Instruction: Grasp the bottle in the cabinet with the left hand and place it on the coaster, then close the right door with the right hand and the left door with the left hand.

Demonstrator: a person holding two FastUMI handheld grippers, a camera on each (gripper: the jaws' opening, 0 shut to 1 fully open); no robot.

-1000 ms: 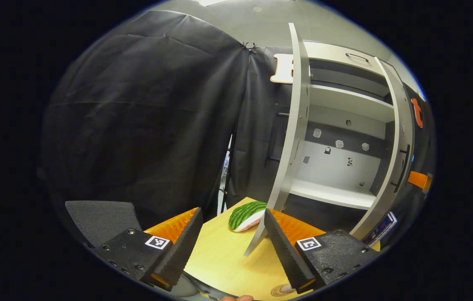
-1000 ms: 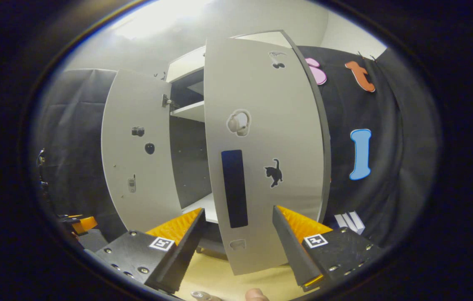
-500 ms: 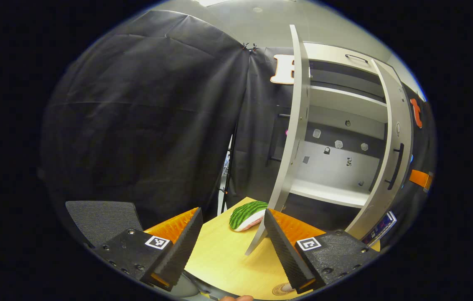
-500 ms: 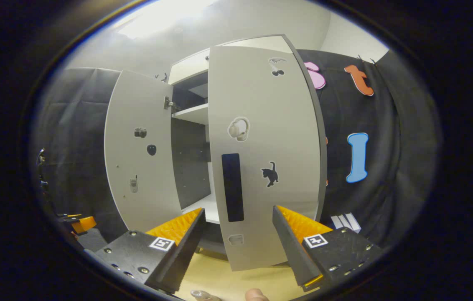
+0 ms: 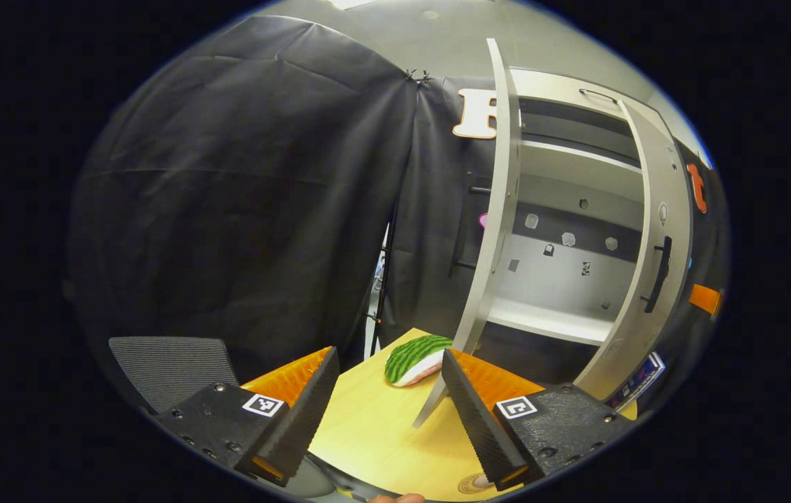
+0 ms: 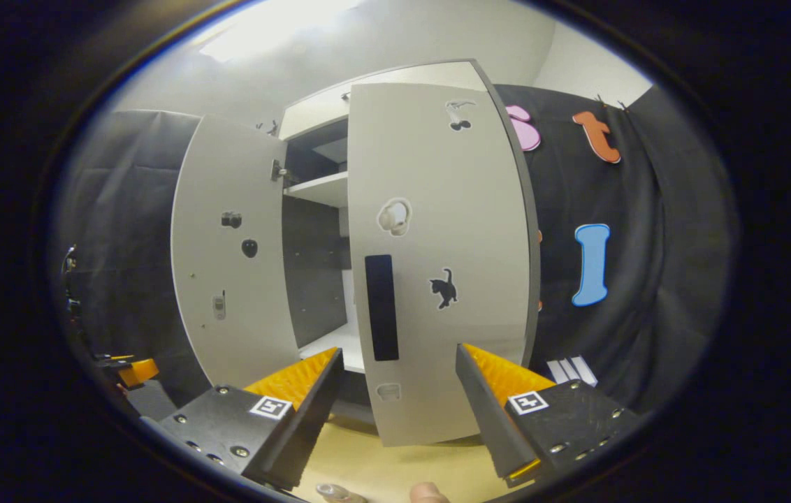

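Right gripper (image 6: 395, 405) sits wide apart, gripping nothing, low in the right gripper view over the pale yellow wooden tabletop (image 6: 402, 468); a fingertip (image 6: 427, 492) and a clear bottle top (image 6: 335, 492) peek in at the bottom edge, so the bottle looks already out of the cabinet. Just beyond, the light grey flat right cabinet door (image 6: 437, 265) stands nearly face-on, partly shut, dark vertical bar handle (image 6: 381, 307) between the fingers' line, stickers on the panel. Left gripper (image 5: 388, 412) is also spread, empty; round cork-like coaster (image 5: 472, 483) shows at the bottom beside its right finger, green striped watermelon-slice toy (image 5: 415, 360) farther on the table. Past that, the grey left door (image 5: 490, 251) is seen edge-on, swung out. Farthest, white shelves (image 5: 542, 323) inside, no bottle on them. Judgement: doors are stiff, light, hinged panels; best pushed flat on the outer face near the handle edge, away from hinges, no grasp needed.
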